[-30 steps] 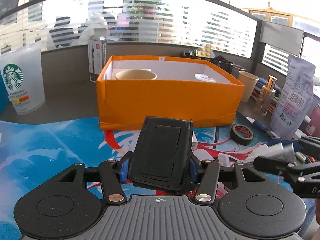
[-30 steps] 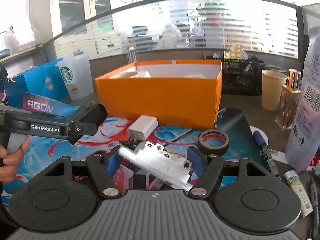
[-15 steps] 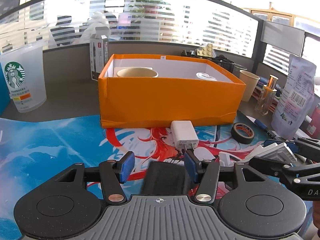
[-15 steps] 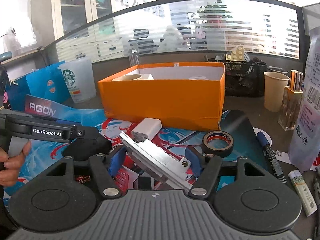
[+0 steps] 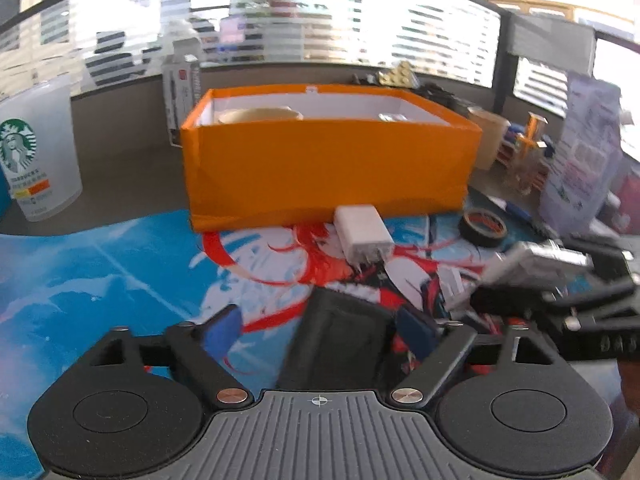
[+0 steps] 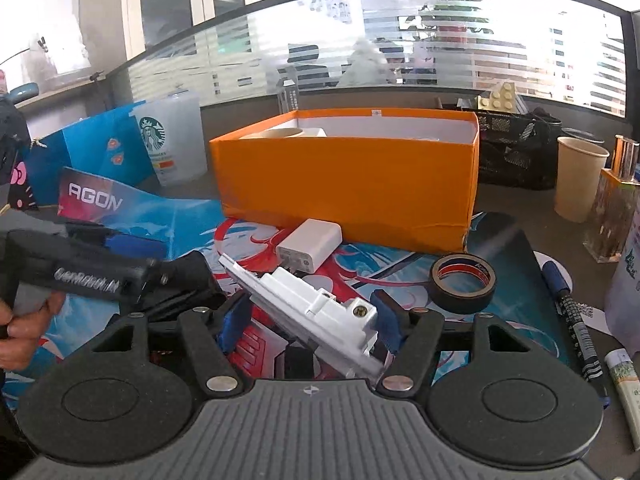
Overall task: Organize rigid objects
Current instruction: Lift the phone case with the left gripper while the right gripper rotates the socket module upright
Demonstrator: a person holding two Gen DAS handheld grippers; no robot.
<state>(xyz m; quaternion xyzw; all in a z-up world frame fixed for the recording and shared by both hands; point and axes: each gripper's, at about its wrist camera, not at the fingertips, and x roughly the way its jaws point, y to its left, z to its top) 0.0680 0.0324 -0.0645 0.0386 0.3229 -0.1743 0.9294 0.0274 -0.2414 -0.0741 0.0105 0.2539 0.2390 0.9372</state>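
Note:
My left gripper (image 5: 320, 330) is open; a flat black case (image 5: 340, 344) lies on the mat between its fingers, near the right pad. My right gripper (image 6: 310, 320) is shut on a white wall-socket module (image 6: 312, 300), held tilted above the mat; the module also shows in the left wrist view (image 5: 536, 260). An orange box (image 5: 328, 160) stands ahead with a paper cup (image 5: 260, 114) inside; the box also shows in the right wrist view (image 6: 352, 176). A white charger (image 5: 362, 236) lies in front of the box.
A black tape roll (image 6: 462, 282) lies right of the charger. A Starbucks cup (image 5: 34, 152) stands at the left. A paper cup (image 6: 578, 178), a perfume bottle (image 6: 614, 208), a marker (image 6: 568, 304) and a plastic bag (image 5: 580, 160) crowd the right side.
My left gripper opened and let the black case drop from upright between the fingers onto the mat. My right gripper kept hold of the white module and turned it slightly.

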